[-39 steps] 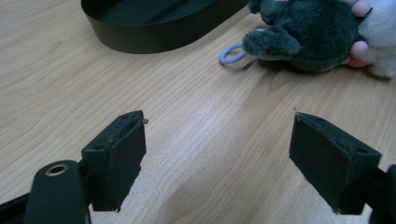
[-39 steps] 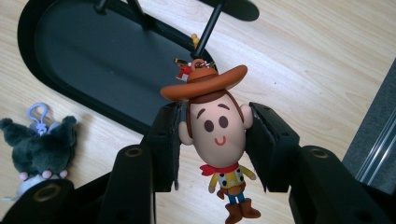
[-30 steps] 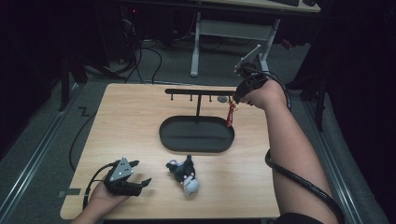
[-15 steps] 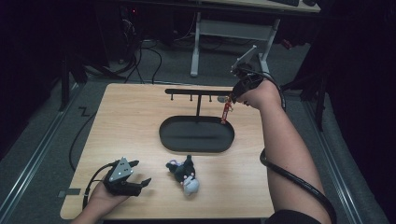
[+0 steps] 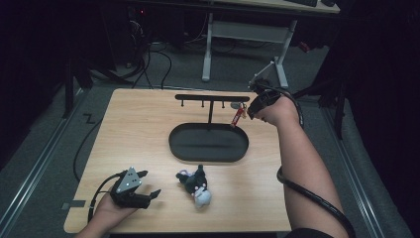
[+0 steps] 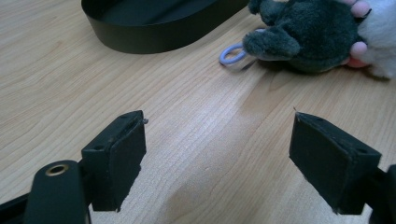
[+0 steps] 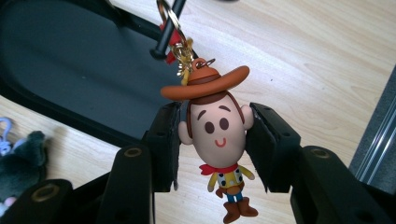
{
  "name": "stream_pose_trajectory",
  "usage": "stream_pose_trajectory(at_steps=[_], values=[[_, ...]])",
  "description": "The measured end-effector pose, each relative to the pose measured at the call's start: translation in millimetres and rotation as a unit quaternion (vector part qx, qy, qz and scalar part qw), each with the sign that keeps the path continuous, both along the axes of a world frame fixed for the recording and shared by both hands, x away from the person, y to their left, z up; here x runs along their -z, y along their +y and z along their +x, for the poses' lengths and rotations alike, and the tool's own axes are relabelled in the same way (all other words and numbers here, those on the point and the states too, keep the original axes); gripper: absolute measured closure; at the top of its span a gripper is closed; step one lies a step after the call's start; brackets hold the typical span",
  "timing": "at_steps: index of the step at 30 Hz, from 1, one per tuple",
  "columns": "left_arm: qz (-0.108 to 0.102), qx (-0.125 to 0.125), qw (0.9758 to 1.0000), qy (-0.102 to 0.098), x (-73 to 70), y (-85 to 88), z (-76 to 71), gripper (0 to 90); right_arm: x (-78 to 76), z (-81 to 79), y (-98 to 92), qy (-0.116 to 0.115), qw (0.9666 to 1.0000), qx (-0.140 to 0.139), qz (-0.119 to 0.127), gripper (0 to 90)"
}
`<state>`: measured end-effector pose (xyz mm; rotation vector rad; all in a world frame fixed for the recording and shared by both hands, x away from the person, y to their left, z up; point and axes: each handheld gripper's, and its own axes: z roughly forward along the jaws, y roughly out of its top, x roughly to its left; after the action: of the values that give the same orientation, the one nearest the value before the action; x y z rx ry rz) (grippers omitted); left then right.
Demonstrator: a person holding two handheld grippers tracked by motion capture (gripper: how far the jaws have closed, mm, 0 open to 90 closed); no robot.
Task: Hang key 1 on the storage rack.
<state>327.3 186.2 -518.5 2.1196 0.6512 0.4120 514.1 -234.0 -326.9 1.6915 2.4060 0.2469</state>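
A cowboy figure keychain (image 7: 215, 130) with a brown hat and red scarf has its head pinched between my right gripper's (image 7: 212, 140) pads, so that gripper is shut on it. Its gold ring (image 7: 164, 10) sits up by a black peg (image 7: 163, 42) of the rack. In the high view the figure (image 5: 238, 116) hangs under the right end of the black rack (image 5: 212, 97), with my right gripper (image 5: 246, 113) beside it. My left gripper (image 5: 148, 191) rests open on the table's front left. A dark plush keychain (image 6: 299, 35) with a lilac ring lies just beyond its jaws.
A black oval tray (image 5: 208, 144) forms the rack's base at the table's middle. The plush (image 5: 195, 184) lies in front of it. The wooden table's (image 5: 138, 129) edges drop to a grey floor, and a cable trails from my right forearm.
My right hand has sunk a little and shifted left with the cowboy figure, closer to the rack's right end. The left gripper and plush have stayed put.
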Motion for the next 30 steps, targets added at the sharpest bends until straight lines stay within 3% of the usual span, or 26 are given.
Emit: stream_pose_trajectory(at_steps=[9, 15, 20, 24, 25, 27, 30], values=[[0.0, 0.0, 1.0, -0.001, 0.8, -0.9, 0.5, 19.1, 17.3, -6.6, -2.0, -0.003, 0.9998, 0.001, 0.019, 48.2], [0.003, 0.003, 1.0, 0.0, 0.7, -2.1, 0.4, 19.1, 26.0, -23.4, -9.0, -0.01, 0.9994, 0.004, 0.034, 40.0], [0.004, 0.005, 1.0, 0.0, 1.3, -4.3, 0.2, 19.0, 41.7, -47.2, -12.9, -0.028, 0.9984, -0.002, 0.049, 33.7], [0.008, 0.007, 0.9999, 0.001, 2.0, -6.6, -0.1, 19.1, 54.7, -63.1, -14.3, -0.033, 0.9978, -0.013, 0.057, 34.3], [0.011, 0.009, 0.9999, 0.001, 1.9, -7.8, -0.4, 19.1, 67.5, -75.1, -18.5, -0.04, 0.995, -0.011, 0.091, 36.6], [0.011, 0.01, 0.9999, 0.001, 2.3, -8.8, -0.6, 19.5, 77.4, -85.3, -20.7, -0.045, 0.9938, -0.011, 0.101, 36.7], [0.015, 0.011, 0.9998, 0.002, 3.0, -10.2, -0.8, 20.2, 94.9, -104.2, -22.6, -0.071, 0.9915, -0.021, 0.107, 36.3]])
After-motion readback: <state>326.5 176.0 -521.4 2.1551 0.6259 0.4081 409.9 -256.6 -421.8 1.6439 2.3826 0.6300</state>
